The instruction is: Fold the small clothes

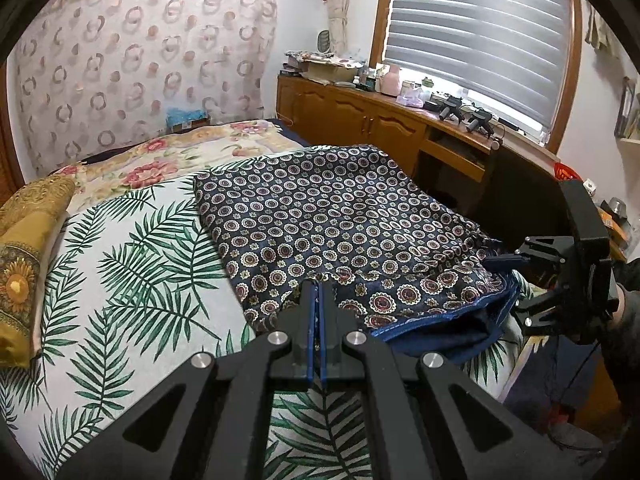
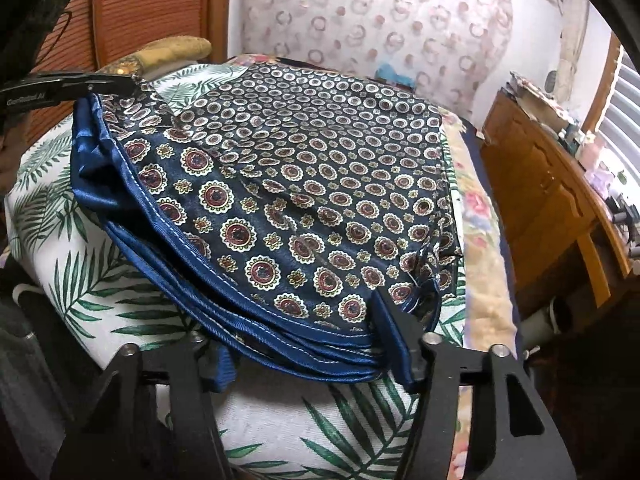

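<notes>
Two grippers are working the near edge of the patterned cloth (image 1: 320, 216), which is lying folded on the palm-leaf bedspread (image 1: 132, 264), stacked in several layers with blue hems fanning toward the person. The left gripper (image 1: 319, 300) is pressed together, its blue pads pinching the cloth's near left corner. The right gripper (image 2: 308, 344) is standing spread wide: one pad is lying against the near right corner of the hems, the other is sitting well to the side, and nothing is being clamped there.

Now the danger. That satin looks slick, and the hem layers (image 2: 240, 320) are already splaying apart, so if the right gripper is closing on only the top layers, the lower ones will likely be sliding out and the fold will be skewing. With just one corner held, a lift is likely dragging the stack crooked or off the bed's near edge.

As for heading, the folded cloth is running its long axis away from the person toward the curtained wall (image 1: 140, 60), with the open hemmed end facing the grippers and the folded end pointing away.
</notes>
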`<state>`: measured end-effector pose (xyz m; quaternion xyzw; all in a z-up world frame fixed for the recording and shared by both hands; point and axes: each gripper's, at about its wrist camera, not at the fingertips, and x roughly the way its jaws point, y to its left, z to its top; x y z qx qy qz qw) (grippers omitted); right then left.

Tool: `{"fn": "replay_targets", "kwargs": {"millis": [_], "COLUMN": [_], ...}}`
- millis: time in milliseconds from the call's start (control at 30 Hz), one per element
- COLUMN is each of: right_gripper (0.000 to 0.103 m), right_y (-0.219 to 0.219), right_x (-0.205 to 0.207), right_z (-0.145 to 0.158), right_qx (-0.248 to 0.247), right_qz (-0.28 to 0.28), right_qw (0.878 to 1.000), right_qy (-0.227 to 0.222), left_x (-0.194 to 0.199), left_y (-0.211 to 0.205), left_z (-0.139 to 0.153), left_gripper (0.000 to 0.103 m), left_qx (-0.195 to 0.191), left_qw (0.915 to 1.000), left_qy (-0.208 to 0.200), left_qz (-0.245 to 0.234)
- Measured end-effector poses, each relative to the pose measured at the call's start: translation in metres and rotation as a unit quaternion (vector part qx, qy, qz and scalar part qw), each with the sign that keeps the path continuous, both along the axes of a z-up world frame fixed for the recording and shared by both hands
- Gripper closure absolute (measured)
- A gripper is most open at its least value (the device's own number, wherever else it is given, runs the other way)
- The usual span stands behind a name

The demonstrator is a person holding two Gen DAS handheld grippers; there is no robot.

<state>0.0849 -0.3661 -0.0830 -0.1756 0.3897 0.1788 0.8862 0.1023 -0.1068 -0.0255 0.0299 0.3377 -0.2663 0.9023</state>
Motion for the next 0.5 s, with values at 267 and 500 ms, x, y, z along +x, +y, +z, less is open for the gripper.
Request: {"fn": "replay_targets", "kwargs": {"millis": [267,500], "right_gripper": [0.097,0.1], "right_y": [0.0,0.003], "right_x": [0.001,0.024], "right_z": [0.015,0.049], "right_qx": [0.026,0.047], "right_qz": [0.011,0.011], "right_qw": [0.999,0.996], "right_qy": [-0.026,-0.074], "left_x": [0.001,0.015], "left_y": [0.004,0.007], "left_z": [0.002,-0.003], "left_gripper": [0.103,0.103], "left_qx": [0.0,0.008], "left_qw": [1.0,0.9998], "left_qy": [-0.002,0.003], "left_qz": [0.008,0.016]}}
